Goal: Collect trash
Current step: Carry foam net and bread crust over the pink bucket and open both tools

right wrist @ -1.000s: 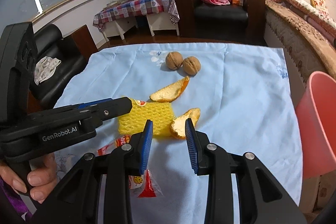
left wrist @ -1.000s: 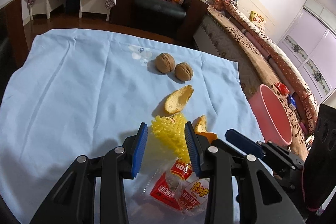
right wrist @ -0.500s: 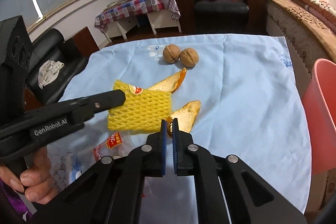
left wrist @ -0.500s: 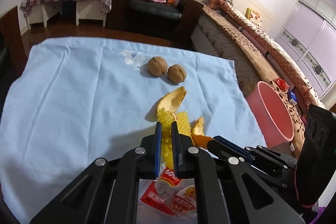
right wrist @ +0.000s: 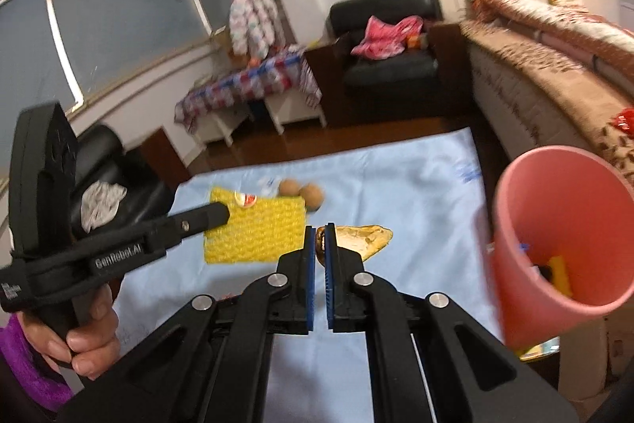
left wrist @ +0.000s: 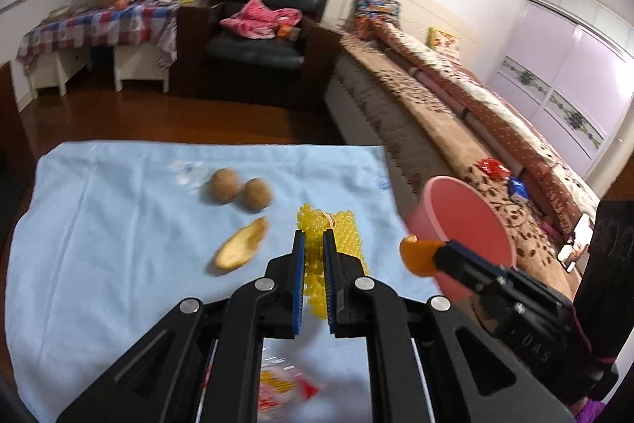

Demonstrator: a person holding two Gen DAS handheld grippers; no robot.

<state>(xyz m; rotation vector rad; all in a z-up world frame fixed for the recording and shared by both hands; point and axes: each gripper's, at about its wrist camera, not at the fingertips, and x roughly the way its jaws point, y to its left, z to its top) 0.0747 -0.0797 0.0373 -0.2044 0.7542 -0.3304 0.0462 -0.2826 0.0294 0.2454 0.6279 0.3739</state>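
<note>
left gripper [left wrist: 314,244] fingers clamped on yellow foam net [left wrist: 340,236], right gripper [right wrist: 320,238] pinching orange peel [right wrist: 364,238], beside pink bin [right wrist: 554,224]

White walls, dark wood floor [left wrist: 166,113], black armchair [left wrist: 261,38] (pink cloth on it), patterned bed [left wrist: 455,106].

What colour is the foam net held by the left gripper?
Yellow. The foam net shows best in the right wrist view, clamped by the left gripper.

Yellow foam net [left wrist: 344,233] and orange peel [right wrist: 362,238] held off the cloth
</note>
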